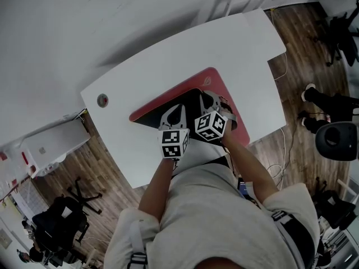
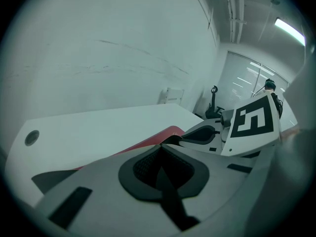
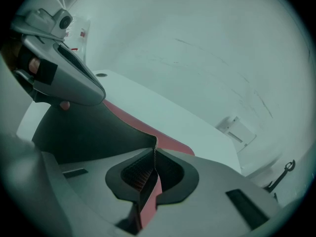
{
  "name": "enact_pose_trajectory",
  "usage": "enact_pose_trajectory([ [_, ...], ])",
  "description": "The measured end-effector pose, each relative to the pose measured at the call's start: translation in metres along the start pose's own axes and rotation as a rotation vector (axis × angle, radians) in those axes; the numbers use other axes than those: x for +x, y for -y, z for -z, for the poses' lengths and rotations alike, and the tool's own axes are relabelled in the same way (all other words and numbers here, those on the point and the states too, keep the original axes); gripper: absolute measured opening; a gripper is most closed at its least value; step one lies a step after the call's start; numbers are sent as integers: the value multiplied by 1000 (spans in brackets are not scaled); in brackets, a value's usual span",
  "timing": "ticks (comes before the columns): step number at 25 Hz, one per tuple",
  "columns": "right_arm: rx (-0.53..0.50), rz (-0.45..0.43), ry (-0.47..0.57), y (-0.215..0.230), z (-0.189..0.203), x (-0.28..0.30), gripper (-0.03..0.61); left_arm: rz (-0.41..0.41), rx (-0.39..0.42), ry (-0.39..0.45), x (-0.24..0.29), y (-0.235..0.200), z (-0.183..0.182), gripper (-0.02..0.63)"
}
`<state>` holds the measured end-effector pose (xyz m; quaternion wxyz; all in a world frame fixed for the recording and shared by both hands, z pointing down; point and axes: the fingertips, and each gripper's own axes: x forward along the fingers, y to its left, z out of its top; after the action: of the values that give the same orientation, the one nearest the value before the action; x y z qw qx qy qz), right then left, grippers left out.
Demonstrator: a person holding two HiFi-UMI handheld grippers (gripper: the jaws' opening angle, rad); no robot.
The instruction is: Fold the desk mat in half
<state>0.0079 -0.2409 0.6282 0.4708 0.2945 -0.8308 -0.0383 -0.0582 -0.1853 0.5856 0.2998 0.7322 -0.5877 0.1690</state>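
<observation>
Above the table [image 1: 168, 60], my left gripper [image 2: 160, 148] and right gripper [image 3: 154, 151] each pinch the lifted edge of the desk mat [image 1: 216, 83]; open tabletop beyond.

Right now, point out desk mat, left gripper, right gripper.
desk mat [image 1: 190, 98], head view, lifted dark underside.
left gripper [image 2: 159, 152], left gripper view, between jaw tips.
right gripper [image 3: 154, 154], right gripper view, tips pinching mat edge.

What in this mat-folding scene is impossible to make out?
Head view: the desk mat's near edge, hidden under the left gripper and right gripper.
Head view: the mark at its far corner, too small to read.
Head view: part of the table's near edge, covered by the person.
</observation>
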Motion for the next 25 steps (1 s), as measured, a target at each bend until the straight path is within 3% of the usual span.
enact_pose_trajectory([
  [25, -24, 6, -16, 40, 11, 25, 48, 14, -16, -13, 25, 18, -8, 11],
])
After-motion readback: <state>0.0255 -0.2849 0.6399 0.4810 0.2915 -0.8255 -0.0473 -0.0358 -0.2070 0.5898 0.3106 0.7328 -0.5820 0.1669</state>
